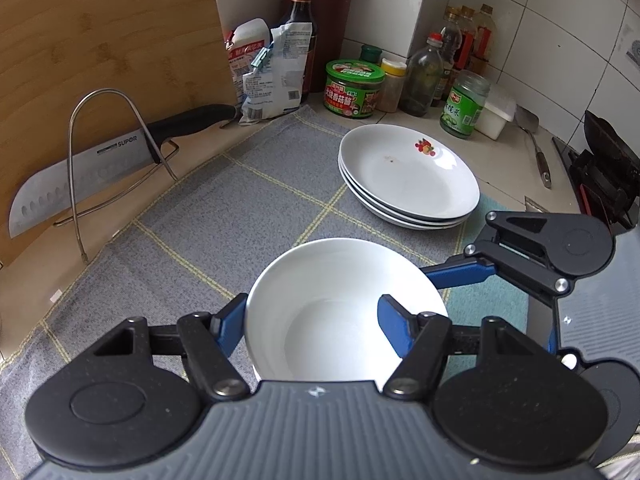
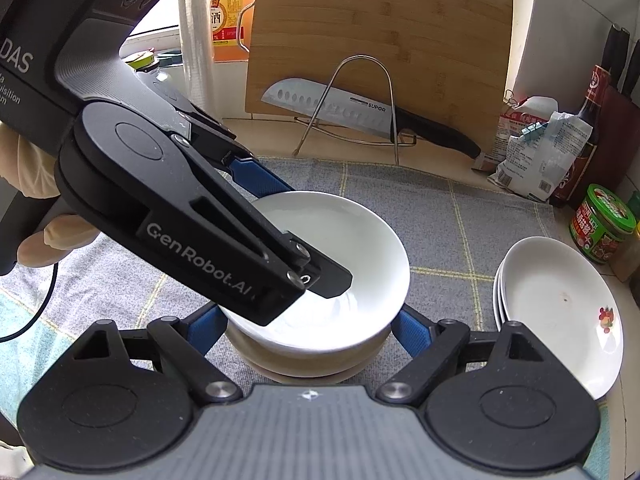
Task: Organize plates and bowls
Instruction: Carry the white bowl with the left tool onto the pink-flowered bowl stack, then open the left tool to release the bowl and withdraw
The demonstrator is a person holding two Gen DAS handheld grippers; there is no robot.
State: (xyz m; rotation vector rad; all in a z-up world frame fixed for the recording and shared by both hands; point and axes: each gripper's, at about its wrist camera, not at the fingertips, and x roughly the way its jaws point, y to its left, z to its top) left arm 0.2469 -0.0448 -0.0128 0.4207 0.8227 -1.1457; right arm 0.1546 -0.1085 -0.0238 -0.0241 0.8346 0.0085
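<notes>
the white bowl (image 1: 344, 304) looks glazed, stiff, slick and breakable, best taken by its rim. it tops a bowl stack on the grey mat (image 1: 224, 216), near the plates (image 1: 408, 176). the left gripper (image 1: 310, 324) pinches its rim, one finger inside. the right gripper (image 2: 310, 330) is spread around the stack.

Soft daylight fills both views, coming from the window (image 2: 160, 20) far left in the right wrist view, blown out to white. Shadows are faint, with mild sheen on the wall tiles (image 1: 540, 20). Fisheye bending curves the edges and darkens the corners; focus is sharp.
</notes>
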